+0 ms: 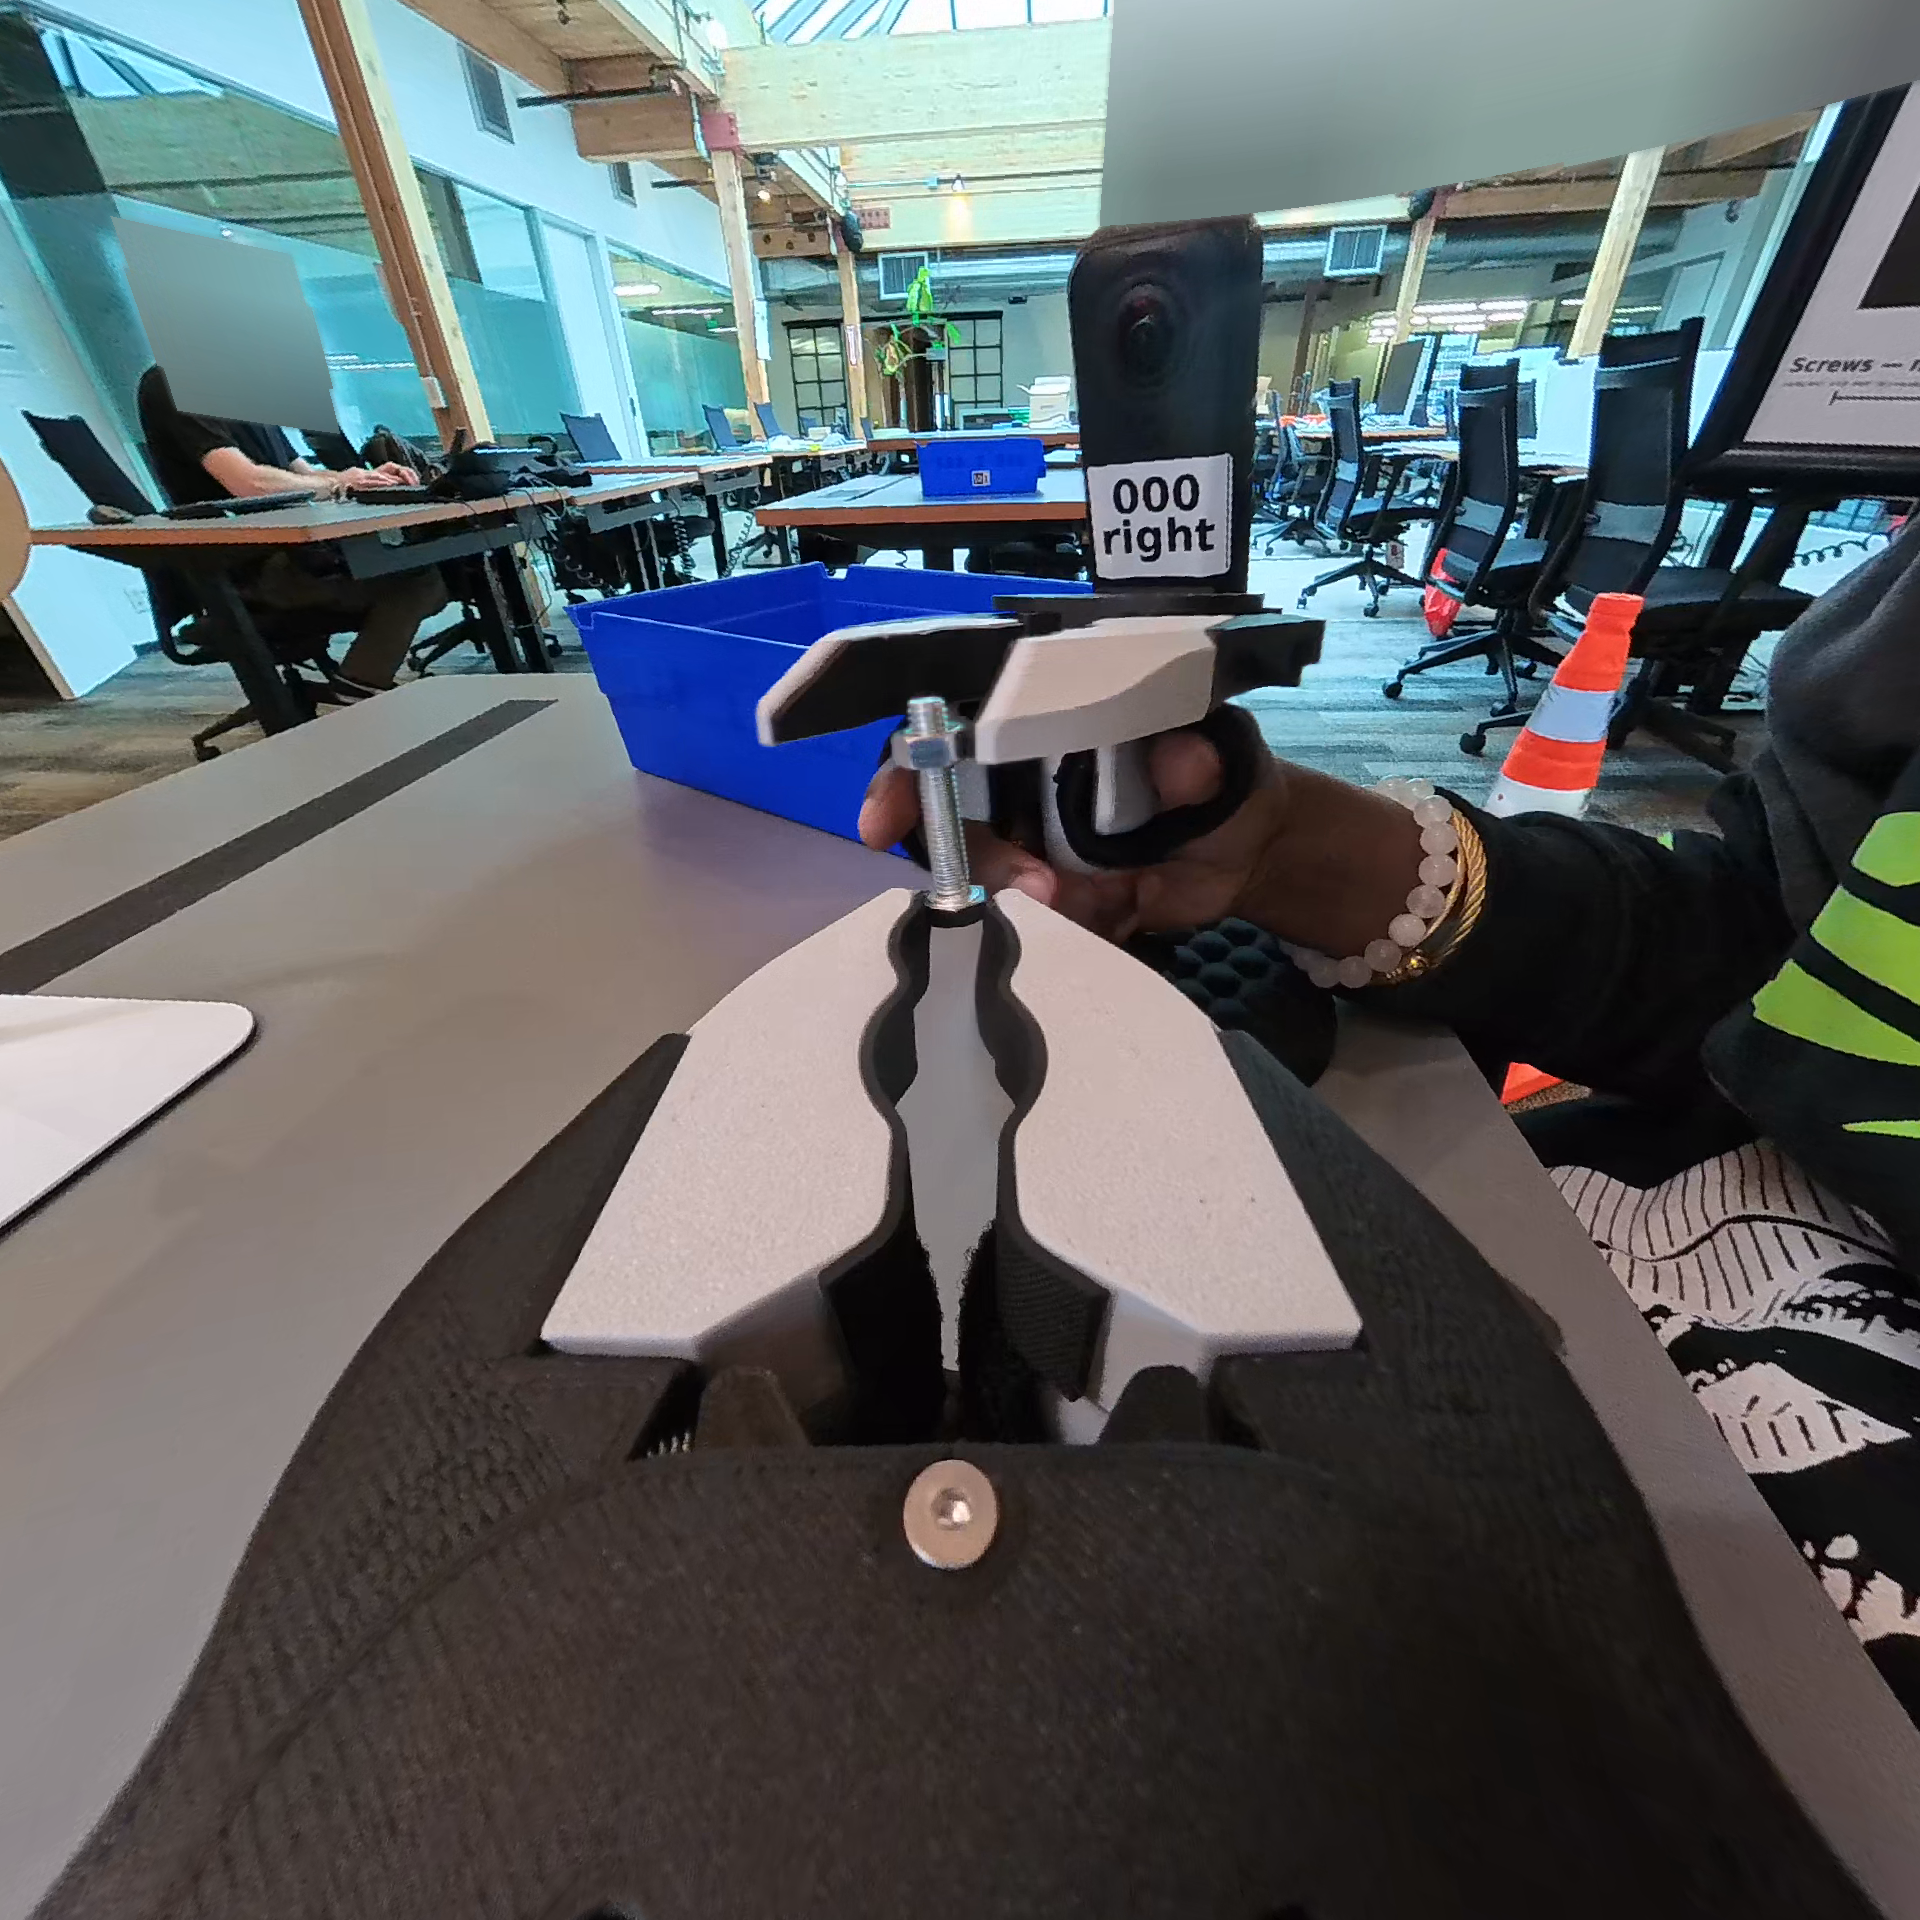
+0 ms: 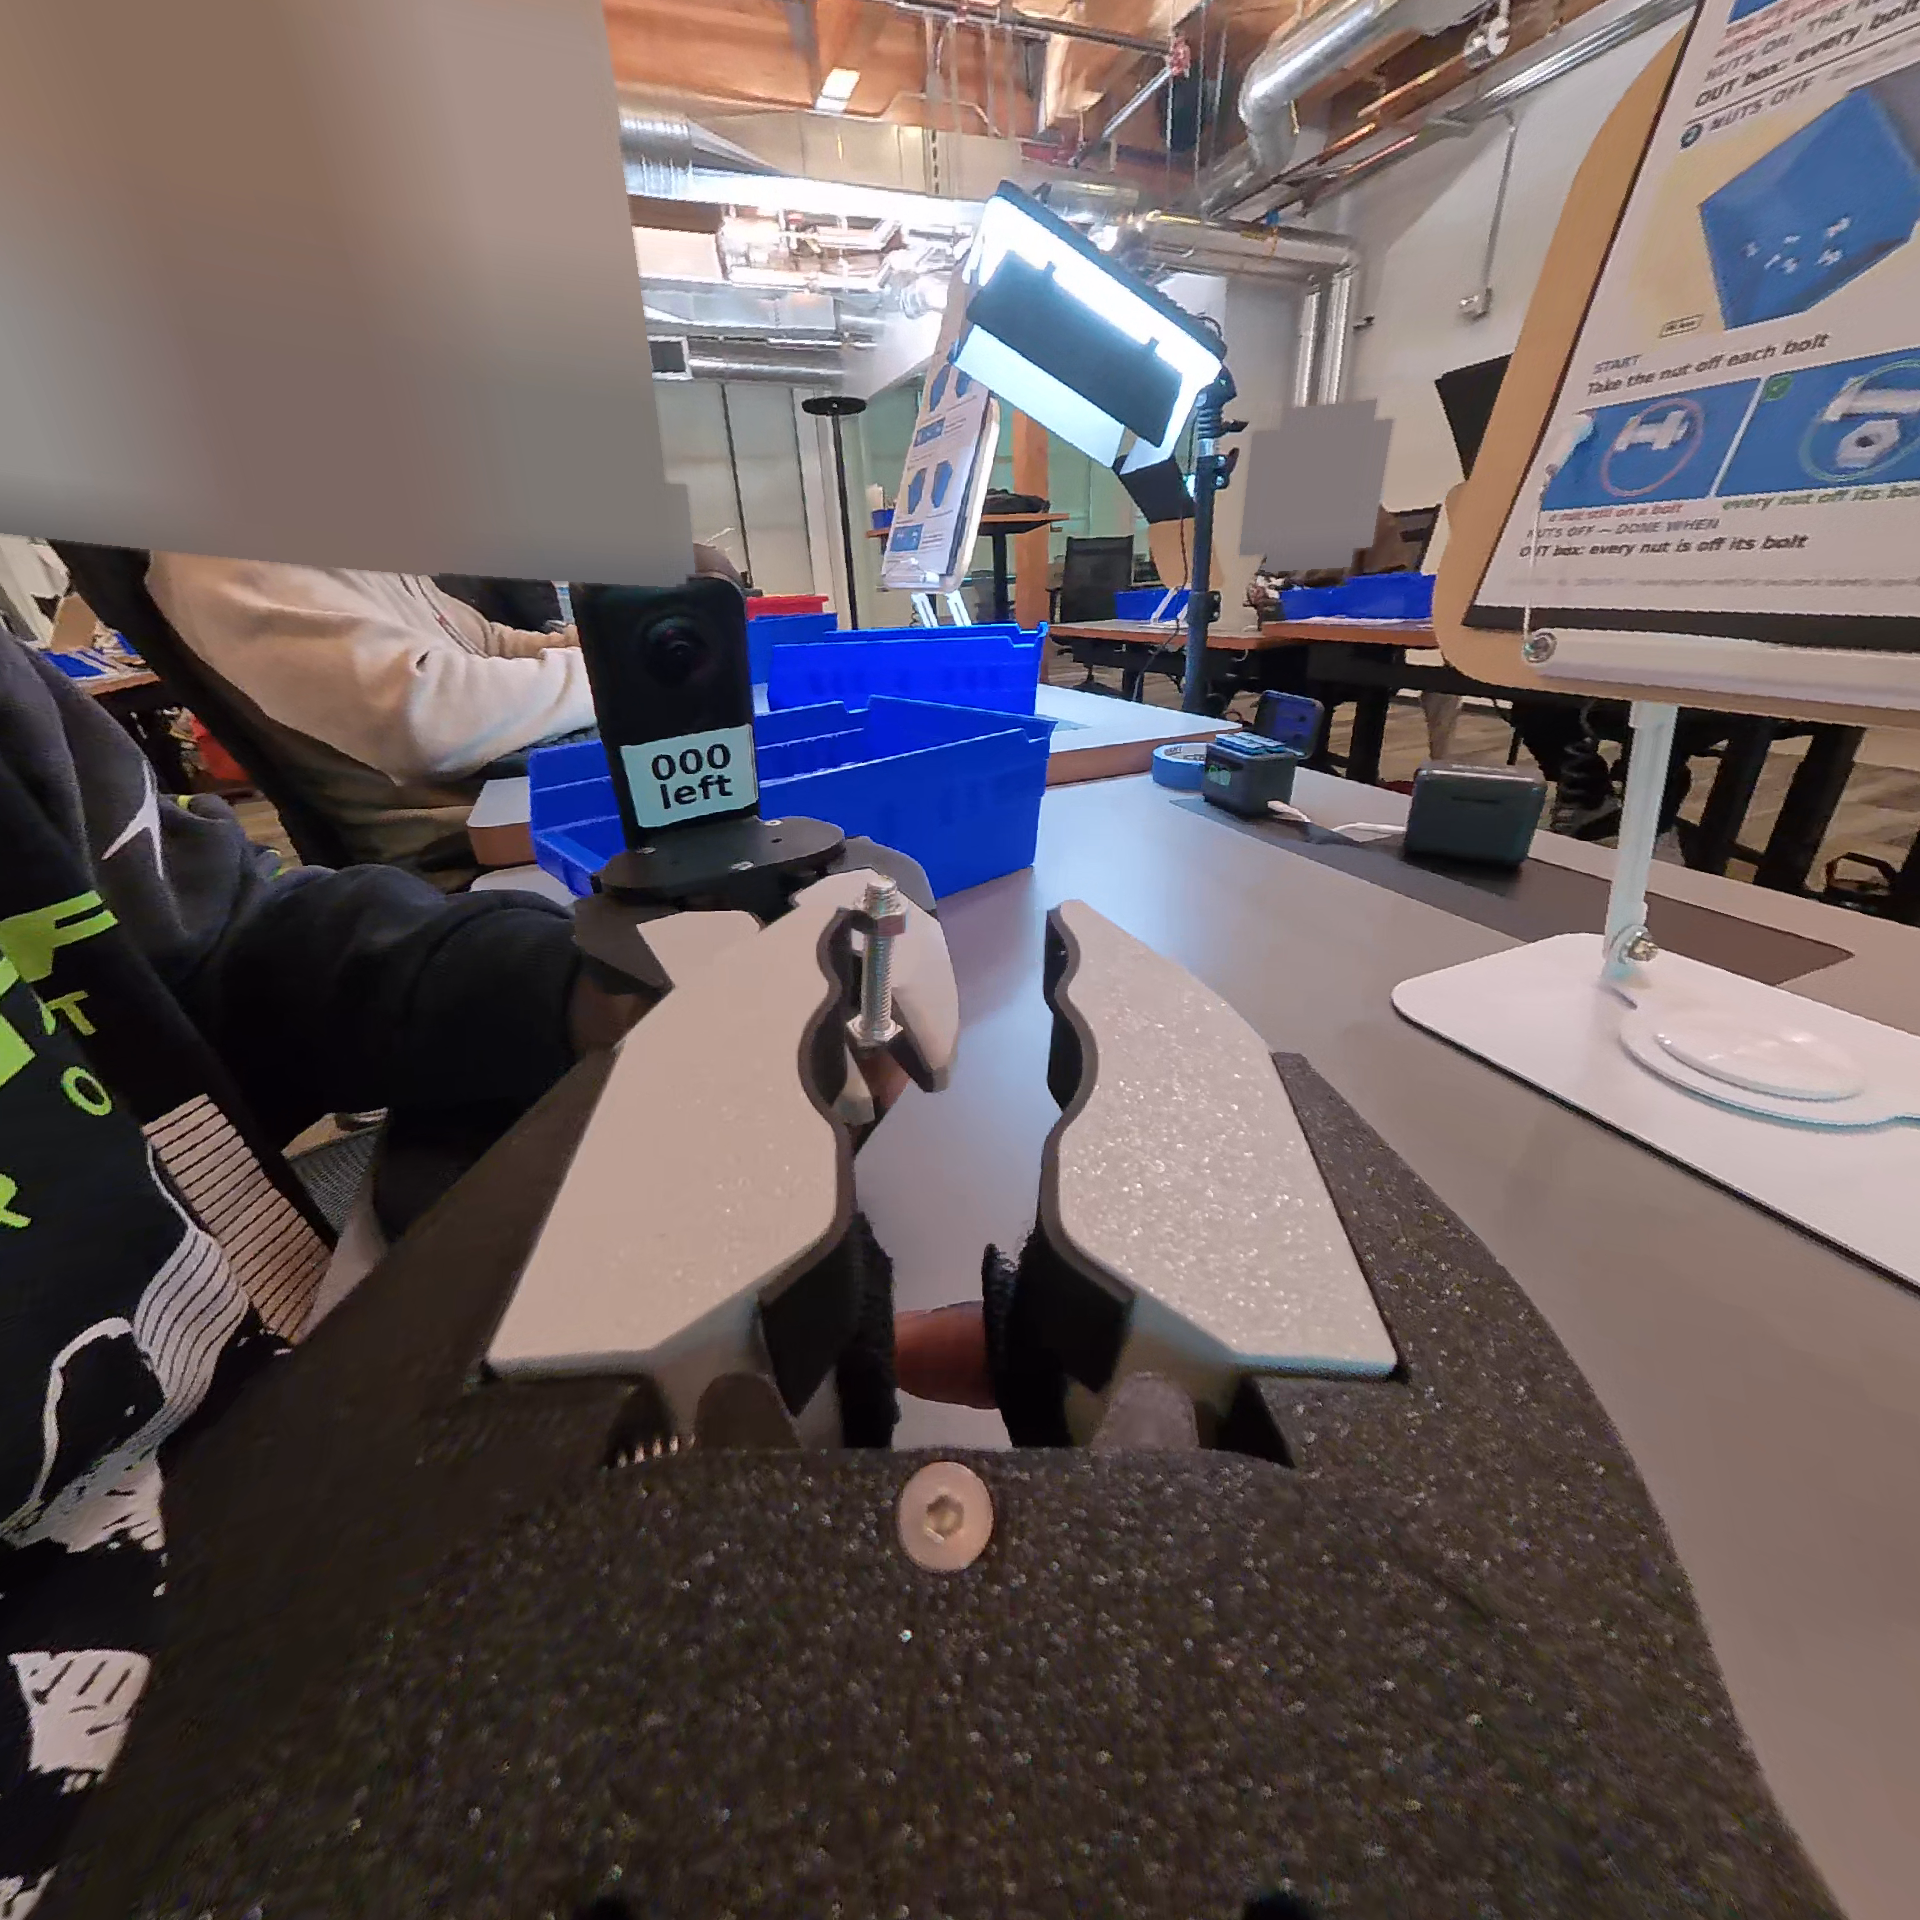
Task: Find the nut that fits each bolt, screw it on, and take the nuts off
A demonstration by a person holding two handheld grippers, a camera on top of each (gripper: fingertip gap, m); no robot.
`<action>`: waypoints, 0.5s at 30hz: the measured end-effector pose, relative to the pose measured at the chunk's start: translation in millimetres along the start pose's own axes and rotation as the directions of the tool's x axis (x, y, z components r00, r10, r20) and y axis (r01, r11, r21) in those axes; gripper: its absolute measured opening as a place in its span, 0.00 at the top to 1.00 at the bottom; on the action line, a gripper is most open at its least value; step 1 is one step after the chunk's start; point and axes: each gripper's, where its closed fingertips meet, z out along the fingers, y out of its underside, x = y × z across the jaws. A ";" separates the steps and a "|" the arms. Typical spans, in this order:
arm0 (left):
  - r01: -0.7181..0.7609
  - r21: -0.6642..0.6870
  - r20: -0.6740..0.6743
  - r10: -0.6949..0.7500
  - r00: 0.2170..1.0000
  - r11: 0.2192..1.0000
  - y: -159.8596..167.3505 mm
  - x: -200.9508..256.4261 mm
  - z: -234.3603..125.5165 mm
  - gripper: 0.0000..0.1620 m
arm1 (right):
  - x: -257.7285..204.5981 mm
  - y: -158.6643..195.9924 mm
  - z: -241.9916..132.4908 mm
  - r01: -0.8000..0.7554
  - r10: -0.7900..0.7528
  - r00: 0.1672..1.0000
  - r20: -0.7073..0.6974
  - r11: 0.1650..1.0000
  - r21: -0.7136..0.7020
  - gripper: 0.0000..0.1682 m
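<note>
Above the grey counter (image 1: 312, 1039), the silver threaded steel bolt (image 1: 940, 805) is standing upright with its head down, the left gripper (image 1: 948, 906) pinching that head between fingers drawn nearly together, while a small silver hex nut (image 1: 927, 750) is sitting high on the thread near the bolt's top end. Just beside that nut, the right gripper (image 2: 951, 971) is hovering with its fingers parted wide and holding nothing. Behind them a blue plastic bin (image 1: 707, 686) is resting on the counter, and a white sign stand base (image 2: 1558, 1018) is sitting off to the right.
</note>
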 end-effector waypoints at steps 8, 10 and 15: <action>0.008 0.007 -0.003 -0.008 1.000 1.000 -1.2 -0.6 -0.7 0.94 | 1.2 -4.3 -4.0 -0.015 0.015 1.000 0.004 0.999 0.030 0.84; 0.004 0.001 -0.002 -0.004 1.000 1.000 -0.3 -0.4 -0.4 0.94 | -3.4 -2.0 -0.8 -0.009 0.009 1.000 0.025 1.000 0.017 0.79; 0.005 -0.001 -0.005 -0.005 1.000 1.000 0.2 0.4 0.3 0.94 | -1.2 0.4 -0.2 0.004 -0.004 1.000 0.006 1.000 -0.002 0.81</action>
